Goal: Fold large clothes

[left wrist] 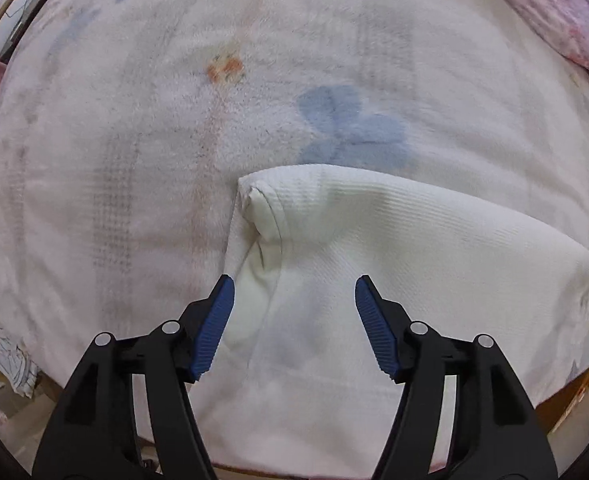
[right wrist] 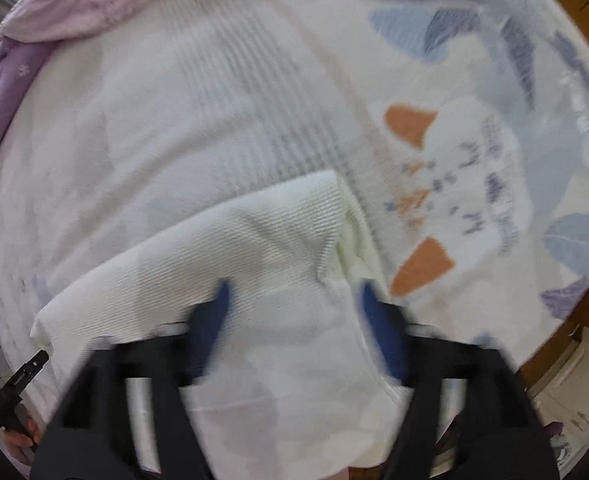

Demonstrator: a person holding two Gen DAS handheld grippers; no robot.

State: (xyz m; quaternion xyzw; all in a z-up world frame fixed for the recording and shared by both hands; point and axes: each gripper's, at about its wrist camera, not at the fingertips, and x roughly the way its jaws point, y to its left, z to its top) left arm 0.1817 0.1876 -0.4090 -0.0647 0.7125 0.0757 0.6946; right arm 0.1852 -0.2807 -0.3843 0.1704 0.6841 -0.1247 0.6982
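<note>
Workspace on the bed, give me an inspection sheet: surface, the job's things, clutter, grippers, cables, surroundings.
Surface: bed blanket, pale, with blue and orange print.
Job's things: white ribbed garment, folded edge on top, lying on the blanket.
Clutter: pink-purple quilt bunched at the far edge.
Grippers: left gripper open above the garment; right gripper open, motion-blurred; neither grips cloth.
Cables: nothing seen.
Surroundings: crumpled cloth on the floor; wooden bed frame.
</note>
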